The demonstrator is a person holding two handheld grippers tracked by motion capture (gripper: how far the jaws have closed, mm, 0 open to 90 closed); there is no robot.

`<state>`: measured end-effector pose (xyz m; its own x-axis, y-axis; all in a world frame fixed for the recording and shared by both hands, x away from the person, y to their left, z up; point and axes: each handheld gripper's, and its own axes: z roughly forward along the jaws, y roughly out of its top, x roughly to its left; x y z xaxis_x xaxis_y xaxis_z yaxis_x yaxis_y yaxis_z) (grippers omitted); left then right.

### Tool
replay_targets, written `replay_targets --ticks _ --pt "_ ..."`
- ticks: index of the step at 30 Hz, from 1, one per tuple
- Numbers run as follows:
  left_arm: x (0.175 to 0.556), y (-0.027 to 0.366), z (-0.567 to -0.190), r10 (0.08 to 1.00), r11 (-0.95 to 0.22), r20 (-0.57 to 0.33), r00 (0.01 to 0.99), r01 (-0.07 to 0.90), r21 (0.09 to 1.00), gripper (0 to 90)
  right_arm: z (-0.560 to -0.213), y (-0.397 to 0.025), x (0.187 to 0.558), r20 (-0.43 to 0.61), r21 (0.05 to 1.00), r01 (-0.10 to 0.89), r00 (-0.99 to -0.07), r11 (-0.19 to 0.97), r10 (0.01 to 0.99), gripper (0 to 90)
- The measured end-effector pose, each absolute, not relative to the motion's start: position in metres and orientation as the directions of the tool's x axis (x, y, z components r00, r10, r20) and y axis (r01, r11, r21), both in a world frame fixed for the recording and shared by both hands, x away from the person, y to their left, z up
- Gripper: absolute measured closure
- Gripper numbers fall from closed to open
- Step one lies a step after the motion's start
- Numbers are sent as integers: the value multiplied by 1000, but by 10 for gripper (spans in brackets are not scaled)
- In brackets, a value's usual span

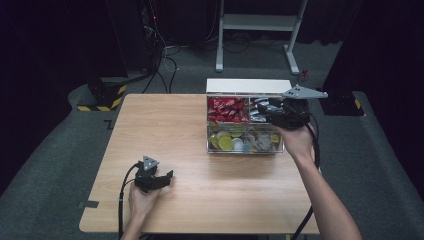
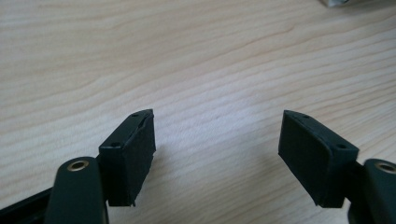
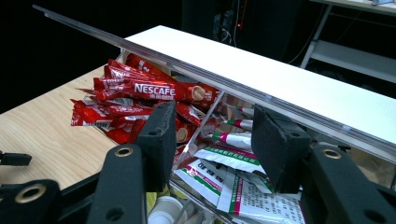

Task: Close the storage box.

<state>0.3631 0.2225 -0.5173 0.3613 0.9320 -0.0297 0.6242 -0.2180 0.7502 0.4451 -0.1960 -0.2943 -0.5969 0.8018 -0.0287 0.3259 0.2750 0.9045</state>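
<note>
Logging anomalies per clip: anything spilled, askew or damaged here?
Nothing stands out. The clear box sits square on the table, red sachets and white packets inside their compartments. Both grippers are open, holding nothing.

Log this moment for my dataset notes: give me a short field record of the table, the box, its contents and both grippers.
surface: light wooden table
container: clear plastic compartment box with a white lid raised at the back
back left compartment: red Nescafe stick sachets
back right compartment: white sachets with green and red print
front compartments: round gold and silver pieces, too small to identify
left gripper: open, low over bare table, apart from the box
right gripper: open, over the back right compartment, holding nothing
</note>
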Motion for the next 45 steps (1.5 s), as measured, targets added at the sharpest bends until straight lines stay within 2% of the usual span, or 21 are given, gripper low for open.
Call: replay_targets --ticks 8,14,19,23,27,40,43,45 --pt "369 215 -506 904 -223 -62 422 591 775 340 -294 -197 446 -22 910 323 -585 258 811 504" --pt "373 207 -499 885 -251 -52 463 567 785 341 -293 -197 448 -20 911 325 -583 256 812 503" --pt "379 203 -489 852 -245 -93 515 550 799 410 -293 -197 448 -16 912 325 -583 251 812 502" --pt "385 202 -481 851 -222 -122 511 561 798 370 -292 -197 448 -14 909 330 -583 253 813 502" --pt "389 200 -473 847 -220 -125 516 556 801 371 -292 -197 448 -12 910 331 -582 251 813 500" --pt "397 192 -446 837 -227 -98 538 504 833 370 -290 -198 449 -18 906 333 -587 262 810 501" --pt "396 188 -437 835 -277 -23 550 457 845 420 -290 -198 449 -18 906 333 -586 260 810 501" --pt "397 186 -433 829 -282 -15 559 442 852 438 -290 -198 449 -18 907 331 -586 260 810 501"
